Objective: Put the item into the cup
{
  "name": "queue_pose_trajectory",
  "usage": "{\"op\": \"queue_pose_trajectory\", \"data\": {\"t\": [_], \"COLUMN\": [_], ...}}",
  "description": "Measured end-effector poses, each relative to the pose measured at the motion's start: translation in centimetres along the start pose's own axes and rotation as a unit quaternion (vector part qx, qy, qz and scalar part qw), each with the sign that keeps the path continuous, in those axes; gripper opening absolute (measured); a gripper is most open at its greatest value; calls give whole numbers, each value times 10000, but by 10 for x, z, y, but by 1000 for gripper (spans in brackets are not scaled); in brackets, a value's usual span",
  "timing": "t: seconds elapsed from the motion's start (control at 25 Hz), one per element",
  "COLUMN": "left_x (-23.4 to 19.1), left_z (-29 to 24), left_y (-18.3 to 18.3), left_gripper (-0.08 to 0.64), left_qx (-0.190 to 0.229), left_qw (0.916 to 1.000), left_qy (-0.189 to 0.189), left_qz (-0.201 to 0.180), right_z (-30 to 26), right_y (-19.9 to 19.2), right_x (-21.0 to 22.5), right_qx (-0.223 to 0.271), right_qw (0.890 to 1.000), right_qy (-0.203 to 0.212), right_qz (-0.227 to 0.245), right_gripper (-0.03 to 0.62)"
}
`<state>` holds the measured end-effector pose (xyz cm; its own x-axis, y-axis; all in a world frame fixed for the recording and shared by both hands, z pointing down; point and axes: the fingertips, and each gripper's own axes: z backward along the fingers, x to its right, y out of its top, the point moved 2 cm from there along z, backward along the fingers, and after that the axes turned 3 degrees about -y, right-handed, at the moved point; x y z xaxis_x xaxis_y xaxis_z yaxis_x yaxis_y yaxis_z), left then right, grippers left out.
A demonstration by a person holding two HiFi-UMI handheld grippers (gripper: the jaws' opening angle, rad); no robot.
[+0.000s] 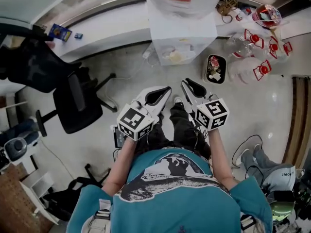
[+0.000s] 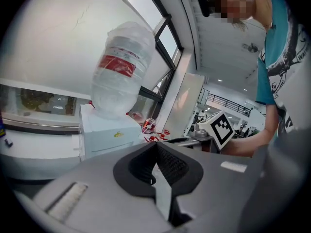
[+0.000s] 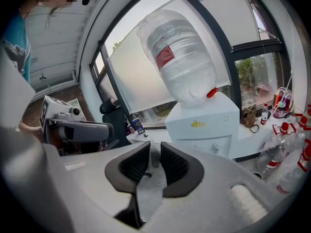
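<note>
Fingers [image 2: 172, 166] of the left gripper [image 2: 156, 145] are sitting tip to tip w/ nothing between them. The right gripper [image 3: 155, 147] is showing a narrow gap between its fingers [image 3: 175, 166], also empty; only floor [image 1: 252, 101] is showing through.

Both grippers are hovering side by side at about waist height in front of the person, well above the floor and pointing twd the water dispenser [image 3: 204, 125] w/ its big upturned bottle [image 3: 180, 57]. Neither is touching anything.

Task's thing: can't say for sure which item it is. Nothing is being held, and no obvious cup is standing near the grippers. Candidates are sitting well apart from them:
- a clear cup-like container [image 1: 266, 14] w/ red bits inside, on the tabletop [image 1: 112, 28] at far right
- plastic bottles w/ red caps [image 1: 252, 57] lying on the floor below it
- a dark tray [image 1: 215, 68] of odds & ends on the floor beside the dispenser

Step in hand, my read: pre-approach, w/ no pick begun and the task hardly started.

Next move is probably calling for stepping fwd and reaching down or across to the right-hand clutter. One gripper would need its fingers opened wider first, then lining up on the item.
</note>
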<state>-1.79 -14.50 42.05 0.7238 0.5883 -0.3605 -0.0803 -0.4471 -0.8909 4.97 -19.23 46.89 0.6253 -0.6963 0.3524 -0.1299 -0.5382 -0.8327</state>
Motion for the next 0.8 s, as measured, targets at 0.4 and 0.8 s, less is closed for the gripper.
{"op": "queue_pose_trajectory", "data": {"t": [0.4, 0.8], "left_x": [-3, -34], "left_z": [-27, -32], "left_y": [-22, -51], "left_gripper": [-2, -2], "left_qx": [-10, 9], "left_qw": [9982, 9926], "left_qy": [566, 1160], "left_qz": [174, 356], "right_z": [-48, -123], "right_y": [-23, -74], "right_x": [62, 113], "right_qx": [-525, -1205], "right_qw": [9976, 9894], "right_qy": [239, 240], "right_qz": [395, 780], "right_gripper": [63, 63]}}
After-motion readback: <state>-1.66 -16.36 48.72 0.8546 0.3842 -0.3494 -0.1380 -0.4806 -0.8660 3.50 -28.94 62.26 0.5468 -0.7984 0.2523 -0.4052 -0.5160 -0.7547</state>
